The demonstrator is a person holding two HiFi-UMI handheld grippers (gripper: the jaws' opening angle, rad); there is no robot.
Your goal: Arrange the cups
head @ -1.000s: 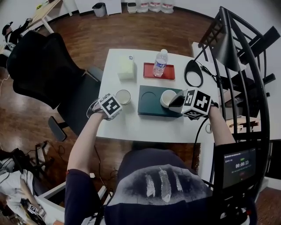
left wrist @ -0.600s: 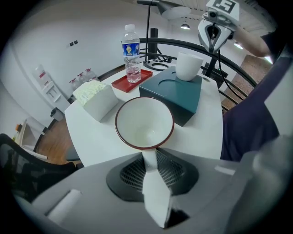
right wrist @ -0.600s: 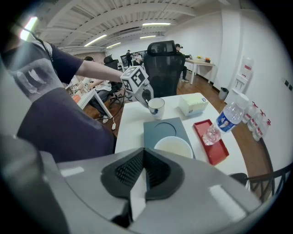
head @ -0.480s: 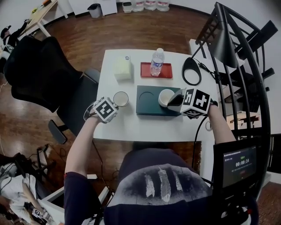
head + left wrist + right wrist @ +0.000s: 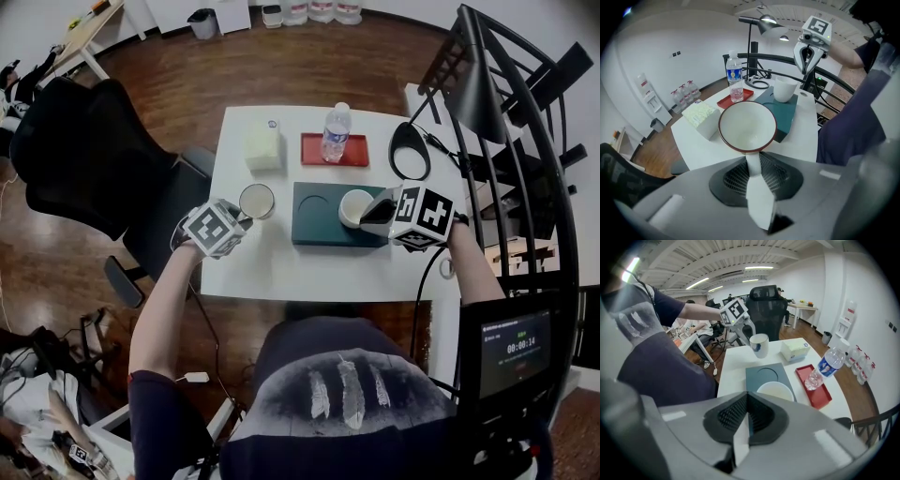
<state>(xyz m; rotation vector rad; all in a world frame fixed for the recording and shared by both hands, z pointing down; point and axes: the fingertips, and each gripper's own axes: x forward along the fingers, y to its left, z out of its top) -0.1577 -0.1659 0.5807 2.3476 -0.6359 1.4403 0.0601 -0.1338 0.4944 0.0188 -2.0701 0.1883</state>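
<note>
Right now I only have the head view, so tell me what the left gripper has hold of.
Observer: The left gripper is shut on the near rim of the red-rimmed cup.
Operator: Report the right jaws.
Observer: The right gripper is shut with nothing between its jaws. The white cup sits just ahead of them on the teal tray.
Operator: Check the held cup's outside.
Observer: It bears a small bluish mark on its side.
</note>
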